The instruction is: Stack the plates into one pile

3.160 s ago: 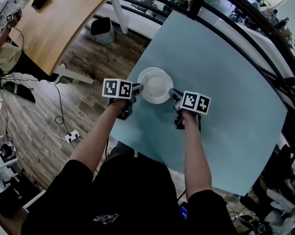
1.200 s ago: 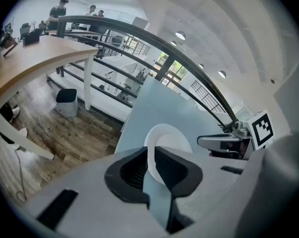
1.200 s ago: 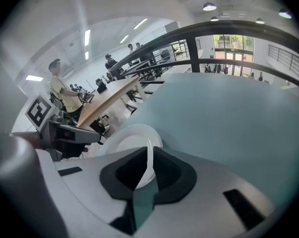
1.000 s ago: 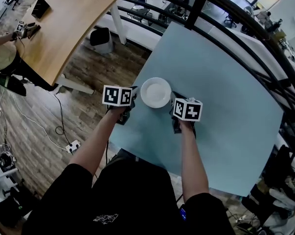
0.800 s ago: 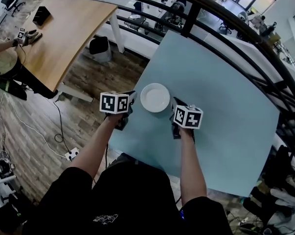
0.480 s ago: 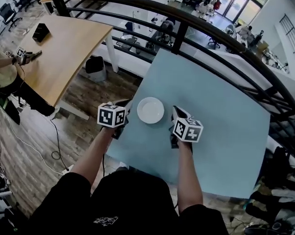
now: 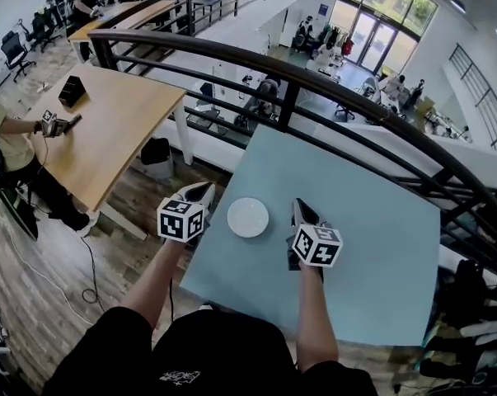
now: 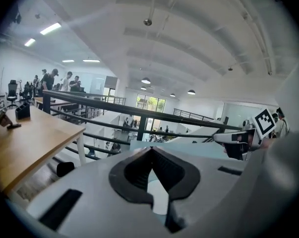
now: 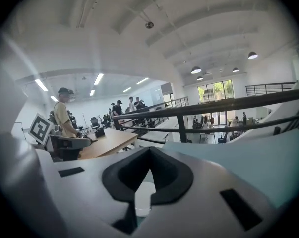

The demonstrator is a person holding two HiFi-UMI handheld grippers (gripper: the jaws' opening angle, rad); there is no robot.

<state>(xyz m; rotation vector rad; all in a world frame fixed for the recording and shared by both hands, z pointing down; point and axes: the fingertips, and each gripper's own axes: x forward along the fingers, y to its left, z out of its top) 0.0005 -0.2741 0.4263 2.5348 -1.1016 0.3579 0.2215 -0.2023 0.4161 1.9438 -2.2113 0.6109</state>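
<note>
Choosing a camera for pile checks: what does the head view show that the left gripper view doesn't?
Head view only: the plates whole, plus the person's arms and the left gripper from outside. Left gripper view only: most of the ceiling, and its own jaws up close, just closed, nothing between them. Both: blue table, wooden table, railing, right gripper.

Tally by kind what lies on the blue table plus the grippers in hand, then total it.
Pile of white plates: 1; the plates in it cannot be counted from above
Grippers: 2, the left gripper and the right gripper, both shut with nothing held
Total: 3
</note>
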